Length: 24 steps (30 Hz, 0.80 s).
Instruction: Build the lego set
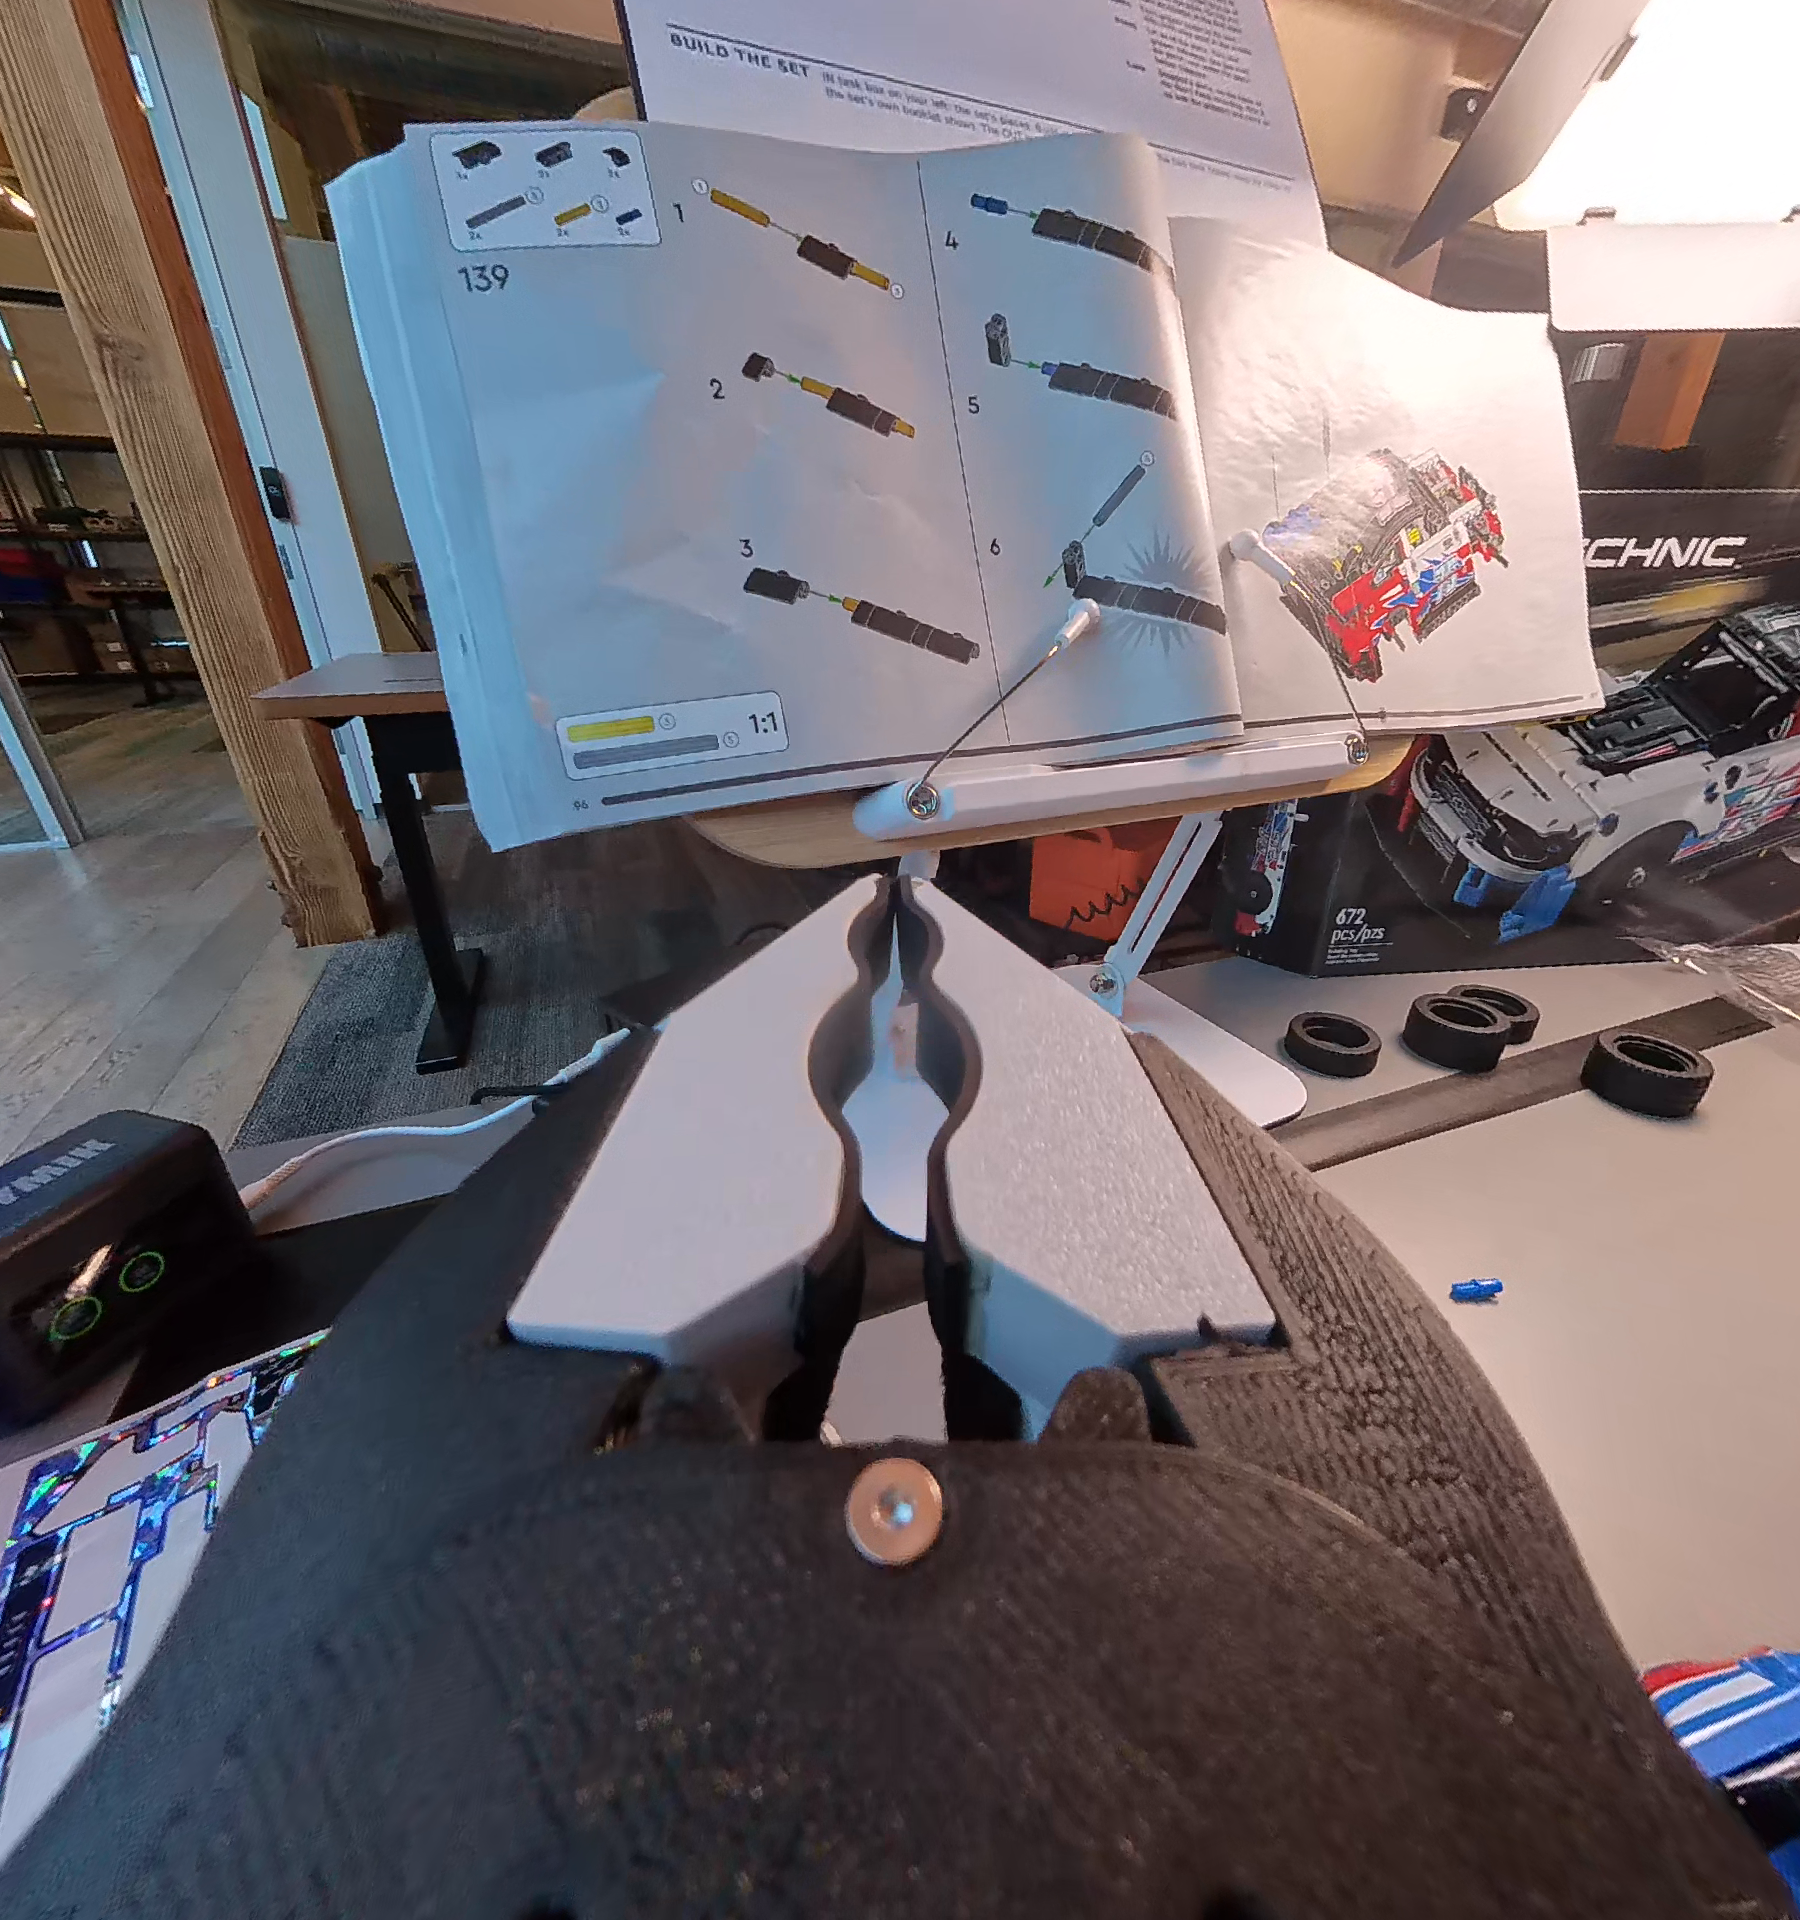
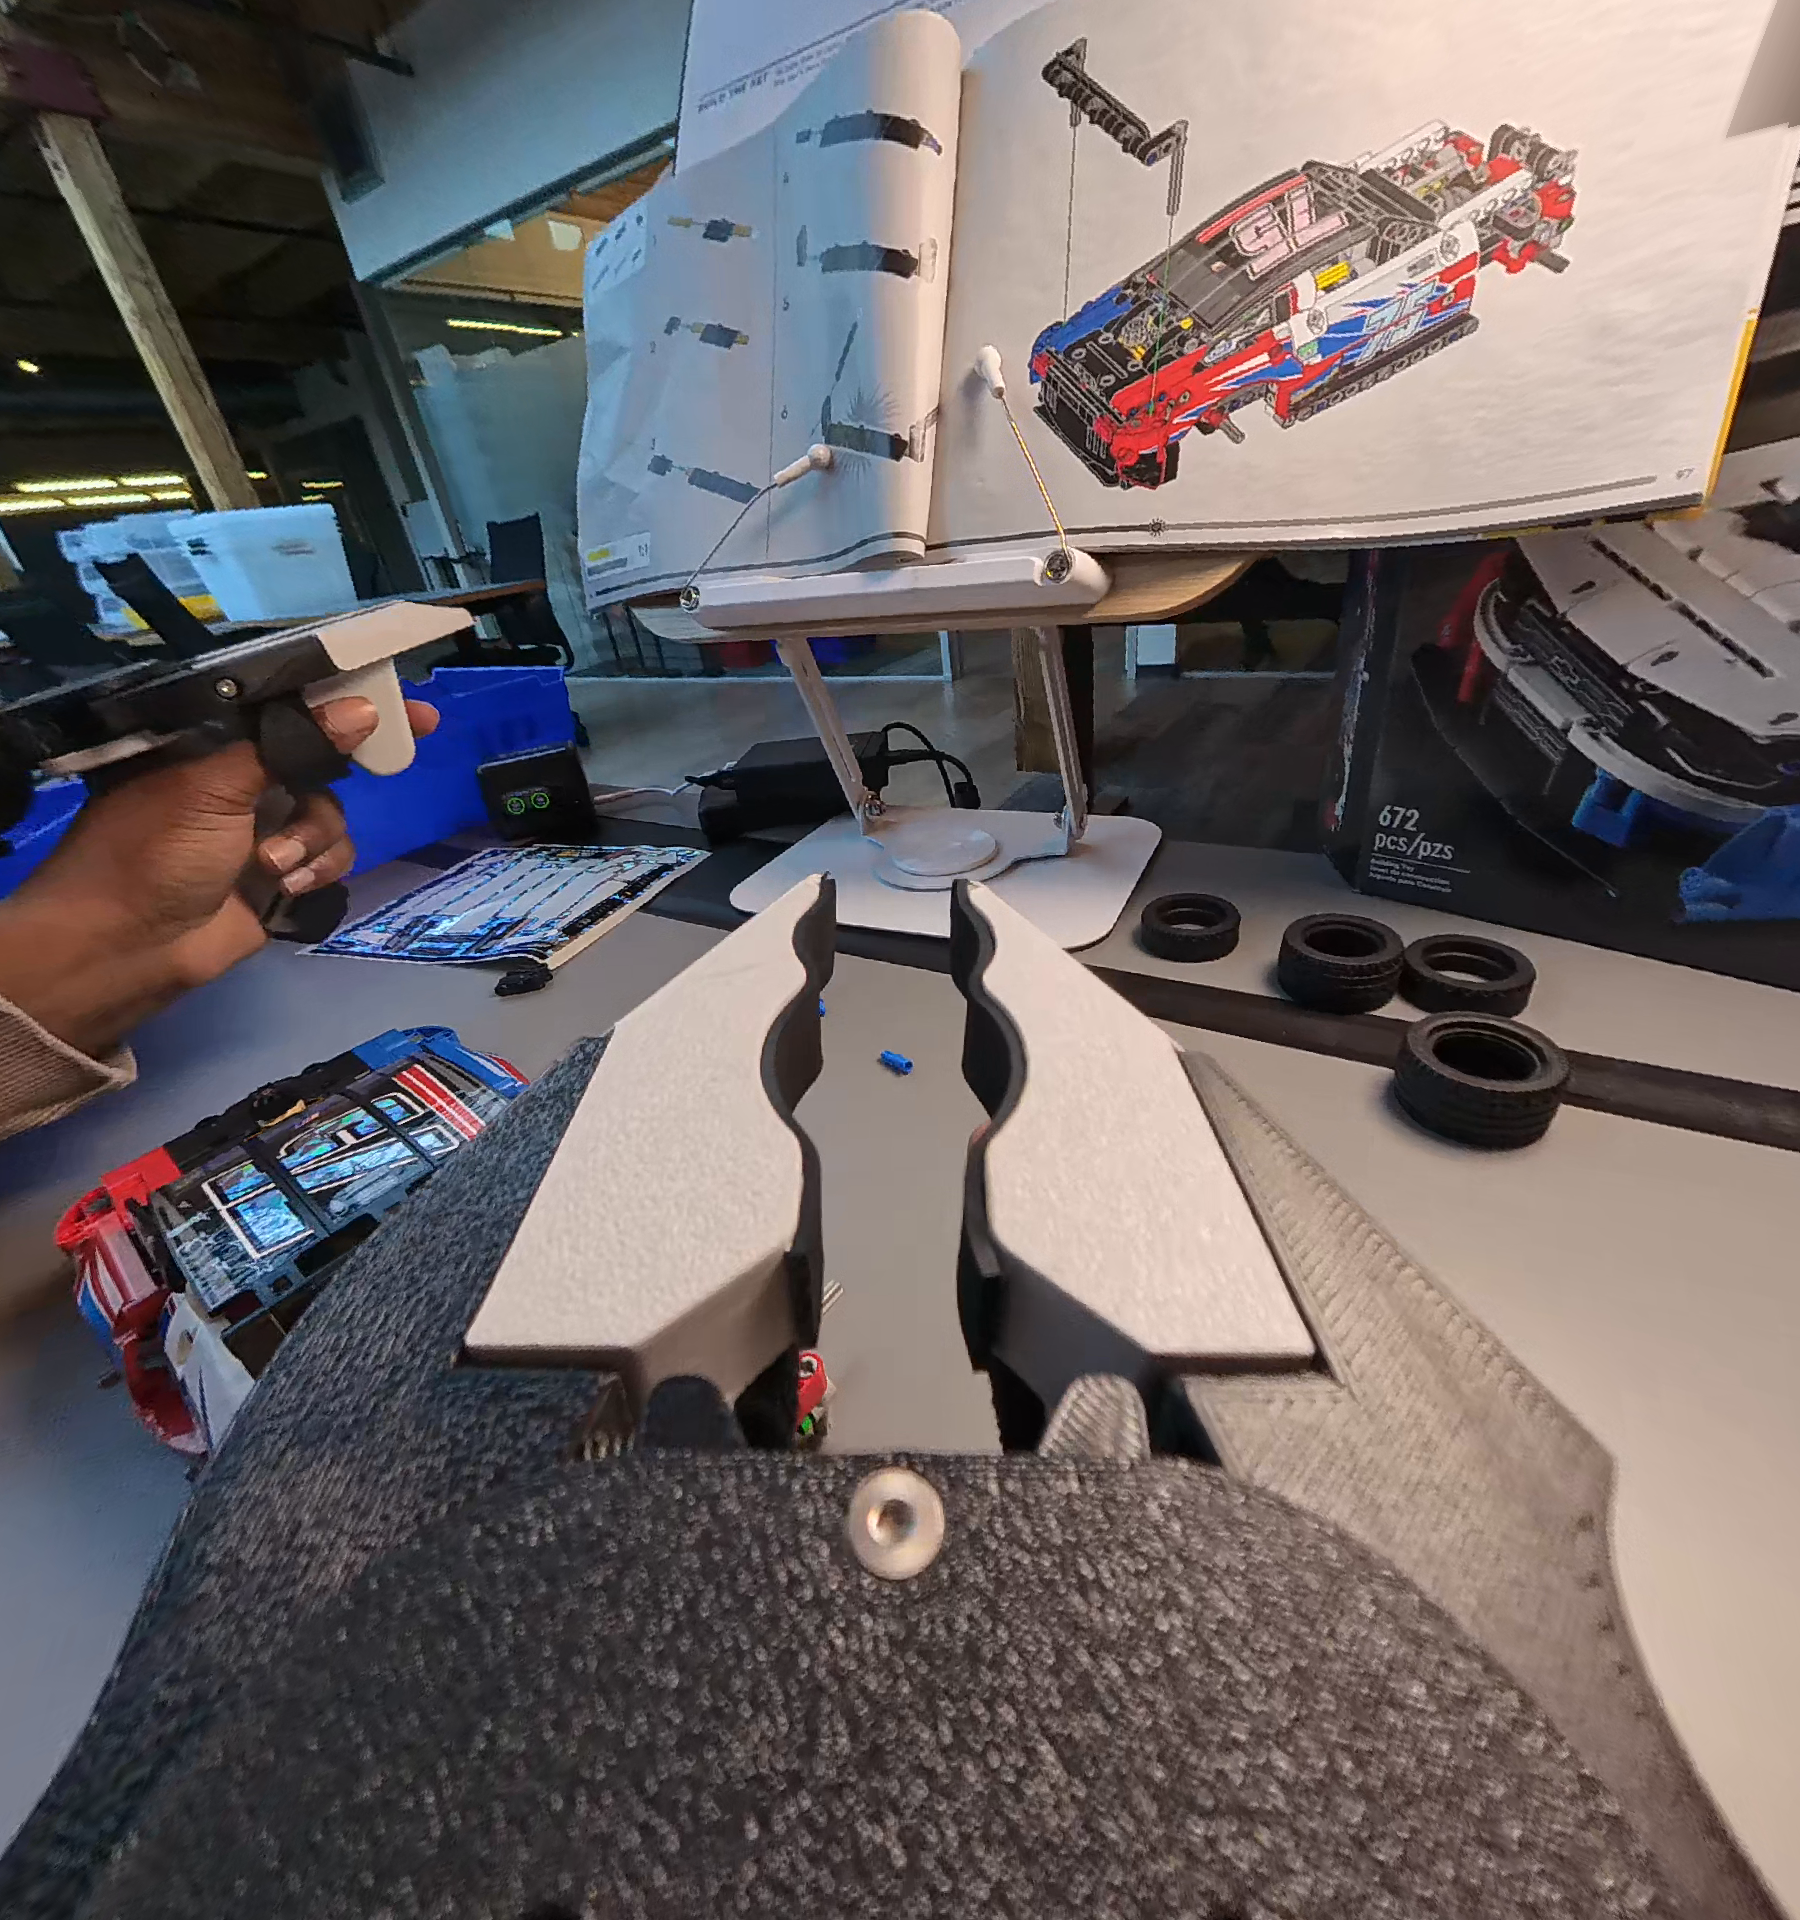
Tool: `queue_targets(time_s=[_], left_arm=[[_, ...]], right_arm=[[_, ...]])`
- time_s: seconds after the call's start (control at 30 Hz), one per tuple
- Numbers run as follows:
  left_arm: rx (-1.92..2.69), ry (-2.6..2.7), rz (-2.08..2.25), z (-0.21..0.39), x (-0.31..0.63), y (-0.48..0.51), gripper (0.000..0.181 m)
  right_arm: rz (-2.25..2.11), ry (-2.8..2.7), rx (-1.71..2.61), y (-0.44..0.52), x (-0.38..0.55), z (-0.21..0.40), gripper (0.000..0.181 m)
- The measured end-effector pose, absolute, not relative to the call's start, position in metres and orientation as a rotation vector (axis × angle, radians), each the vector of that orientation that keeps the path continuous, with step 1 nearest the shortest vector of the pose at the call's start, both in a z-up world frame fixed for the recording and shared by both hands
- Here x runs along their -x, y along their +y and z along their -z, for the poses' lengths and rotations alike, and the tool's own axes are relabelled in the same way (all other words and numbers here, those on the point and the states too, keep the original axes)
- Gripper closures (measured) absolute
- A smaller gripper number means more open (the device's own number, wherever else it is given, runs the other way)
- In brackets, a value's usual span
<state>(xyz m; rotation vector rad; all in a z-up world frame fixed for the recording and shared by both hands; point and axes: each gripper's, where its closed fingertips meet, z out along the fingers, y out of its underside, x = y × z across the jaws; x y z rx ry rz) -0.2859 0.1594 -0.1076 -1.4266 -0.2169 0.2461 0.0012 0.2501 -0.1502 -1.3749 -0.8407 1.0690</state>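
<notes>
My left gripper (image 1: 896, 888) is shut with nothing between its jaws, raised above the table and facing the open instruction booklet (image 1: 823, 468) on its white stand. In the right wrist view it (image 2: 397, 665) shows at the left, held by a hand. My right gripper (image 2: 891, 894) is open and empty, low over the grey table (image 2: 1498, 1351). A small blue pin (image 2: 894, 1061) lies on the table between its fingers, farther ahead; it also shows in the left wrist view (image 1: 1476, 1289). The partly built red, blue and black car (image 2: 283, 1164) lies left of my right gripper.
Several black tyres (image 2: 1478, 1081) lie at the right, near the set's box (image 2: 1602, 727). A shiny sticker sheet (image 2: 511, 904) and a small black piece (image 2: 522, 977) lie at the left. A black device (image 1: 75, 1247) and blue bins (image 2: 480, 727) stand behind. Across from one pair of fingers to the other is roughly 30 cm. The black device (image 1: 75, 1247) lies some 25 cm from my left tips, 55 cm from my right tips. Seen from the right wrist view (image 2: 512, 774) as well.
</notes>
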Motion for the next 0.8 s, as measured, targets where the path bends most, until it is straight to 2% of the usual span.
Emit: queue_targets(time_s=[0.5,0.8], left_arm=[[1.464,-0.219,-0.258,0.102,0.285,0.168,0.181],[1.377,-0.254,-0.408,-0.015,0.369,0.217,0.181]], right_arm=[[-1.013,-0.873,1.333,0.248,-0.002,0.145,0.162],[-1.023,-0.915,1.302,0.240,0.000,0.140,0.163]])
